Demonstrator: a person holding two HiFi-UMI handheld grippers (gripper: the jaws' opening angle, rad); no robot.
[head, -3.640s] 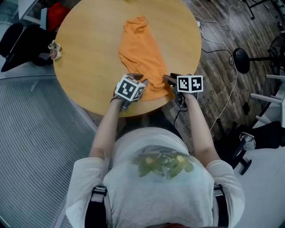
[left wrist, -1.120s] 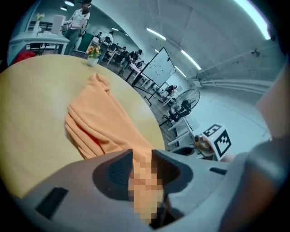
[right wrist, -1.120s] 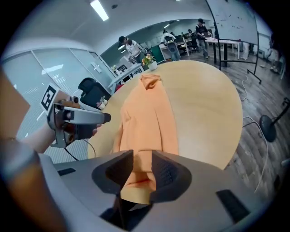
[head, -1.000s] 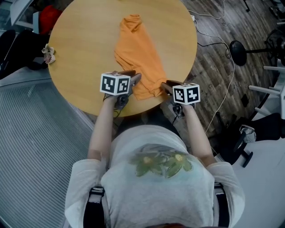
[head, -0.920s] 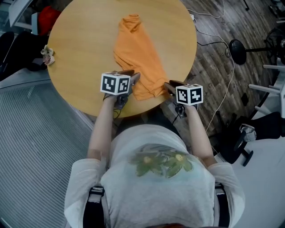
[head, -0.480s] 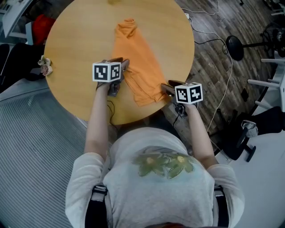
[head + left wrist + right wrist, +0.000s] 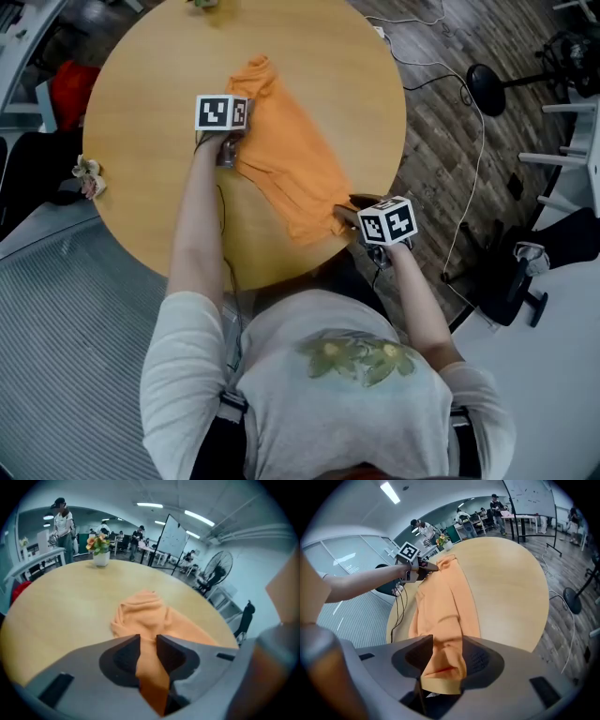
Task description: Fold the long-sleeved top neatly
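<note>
Head view's no help for the left gripper (image 7: 148, 643). Its marker cube (image 7: 222, 112) sits right over the jaw tips, but its own view settles it: the jaws are pinching a strip of the orange long-sleeved top (image 7: 291, 169), and the bunched far end lies just ahead of them. Can't spot either sleeve, the top is just one long narrow band across the round wooden table (image 7: 141, 197). The right gripper (image 7: 446, 645) has just been opening its jaws and they stand spread wide, with the top's near end lying loose between them; the last bit of cloth drops out of sight below the jaws. A small pale thing (image 7: 89, 176) at the table's rim is too tiny to identify. Count: one top, one table, two grippers, one flower pot (image 7: 100, 555) far beyond the left jaws.
</note>
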